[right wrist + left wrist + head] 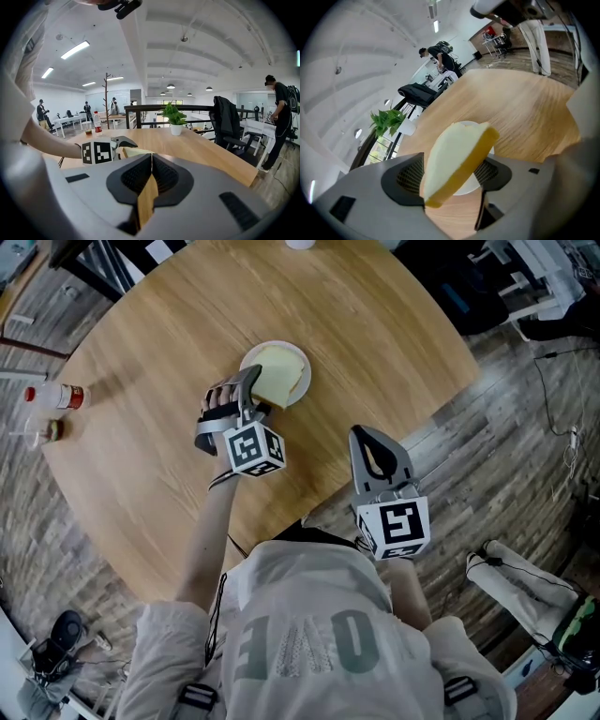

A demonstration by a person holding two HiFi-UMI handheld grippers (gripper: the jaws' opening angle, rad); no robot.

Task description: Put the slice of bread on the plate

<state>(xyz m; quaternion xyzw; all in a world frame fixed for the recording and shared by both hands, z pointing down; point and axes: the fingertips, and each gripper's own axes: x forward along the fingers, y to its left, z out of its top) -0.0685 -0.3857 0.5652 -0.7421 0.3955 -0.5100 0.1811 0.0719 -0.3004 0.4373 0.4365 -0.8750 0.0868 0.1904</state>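
Two grippers show in the head view. The left gripper point(239, 385) reaches across the round wooden table point(375, 343) to a small white plate point(251, 354). The slice of bread point(279, 373) sits over that plate just ahead of the tool, pale with a yellow-brown crust, its nearest corner tucked under the jaws. The right gripper point(367, 432) hangs well apart from the slice, near the table's edge.

In the left gripper view the jaws stand spread with the slice tilted between them. Its lower corner is against one jaw, and a strip of table shows between it and the other. The plate beyond is mostly hidden behind the bread, so I cannot tell whether the slice rests on it.

In the right gripper view the jaws are pressed together on nothing. Ahead, only a sliver of bread shows past the left gripper.
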